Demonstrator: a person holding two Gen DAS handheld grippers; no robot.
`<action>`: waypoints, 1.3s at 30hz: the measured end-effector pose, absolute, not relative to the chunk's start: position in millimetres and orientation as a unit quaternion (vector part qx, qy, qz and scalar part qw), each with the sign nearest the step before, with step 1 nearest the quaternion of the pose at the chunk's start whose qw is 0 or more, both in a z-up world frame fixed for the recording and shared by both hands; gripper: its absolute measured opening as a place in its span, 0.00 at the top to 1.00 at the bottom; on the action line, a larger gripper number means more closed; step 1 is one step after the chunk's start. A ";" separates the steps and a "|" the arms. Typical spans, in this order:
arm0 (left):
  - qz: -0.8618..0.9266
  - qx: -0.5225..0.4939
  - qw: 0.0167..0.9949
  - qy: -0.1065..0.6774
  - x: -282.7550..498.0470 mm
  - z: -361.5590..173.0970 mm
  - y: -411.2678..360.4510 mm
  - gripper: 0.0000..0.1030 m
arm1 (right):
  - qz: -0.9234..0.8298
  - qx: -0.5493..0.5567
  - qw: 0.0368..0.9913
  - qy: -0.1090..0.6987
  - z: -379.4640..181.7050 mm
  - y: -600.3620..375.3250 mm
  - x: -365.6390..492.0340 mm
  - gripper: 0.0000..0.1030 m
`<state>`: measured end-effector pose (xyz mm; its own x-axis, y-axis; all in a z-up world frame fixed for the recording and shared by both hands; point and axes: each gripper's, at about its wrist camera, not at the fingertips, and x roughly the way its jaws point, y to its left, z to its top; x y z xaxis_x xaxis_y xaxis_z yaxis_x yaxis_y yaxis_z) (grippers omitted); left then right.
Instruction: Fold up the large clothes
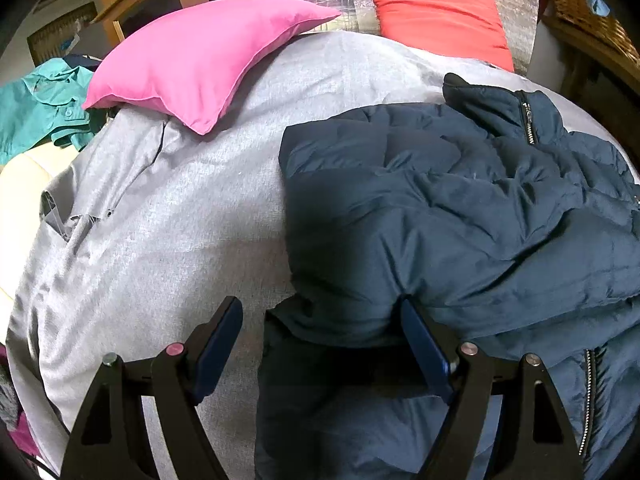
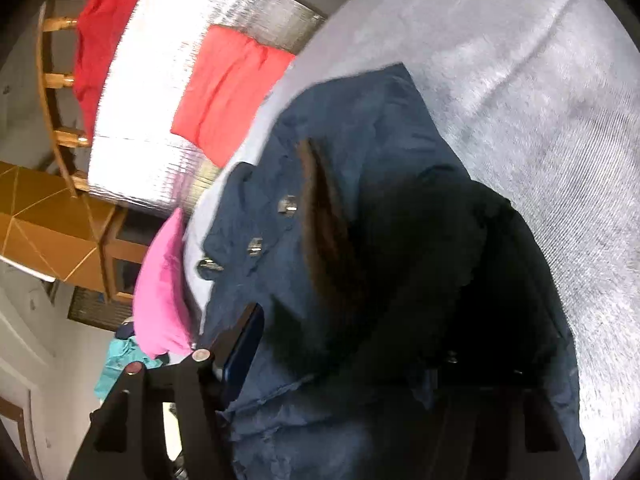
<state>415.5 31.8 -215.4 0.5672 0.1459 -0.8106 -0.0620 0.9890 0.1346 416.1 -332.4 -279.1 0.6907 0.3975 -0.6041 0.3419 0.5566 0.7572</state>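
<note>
Navy: 1 jacket | pillows: 1 pink, 1 red

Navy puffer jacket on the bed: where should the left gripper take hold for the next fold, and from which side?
Probably grip the navy puffer jacket at its near folded corner, the padded bulge lying between the left gripper's open fingers. Come in from the bare grey bedspread side, low and along the cover: that edge is thick, free and rolled, whereas the zip side farther off lies flat.
</note>
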 end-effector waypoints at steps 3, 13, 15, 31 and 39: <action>0.058 0.050 0.885 0.459 414.2 -215.4 31.7 0.21 | -0.003 0.451 0.797 0.402 -281.5 -331.9 416.9 0.52; 0.054 0.064 0.888 0.453 414.3 -215.6 30.5 0.21 | -0.038 0.334 0.857 0.390 -262.7 -310.1 416.0 0.63; 0.053 0.065 0.888 0.452 414.1 -215.6 30.3 0.21 | -0.039 0.316 0.861 0.397 -269.3 -305.9 419.6 0.63; 0.048 0.073 0.885 0.457 411.0 -218.5 31.4 0.21 | -0.011 0.318 0.871 0.374 -276.3 -310.9 414.4 0.61; 0.024 0.032 0.873 0.486 412.4 -233.8 39.0 0.17 | -0.010 0.313 0.875 0.369 -276.9 -308.6 414.7 0.60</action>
<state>412.4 39.0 -233.8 0.5272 0.0725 -0.8466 -0.0111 0.9969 0.0784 414.7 -308.6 -276.9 0.7280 0.2140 -0.6514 0.2475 0.8039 0.5407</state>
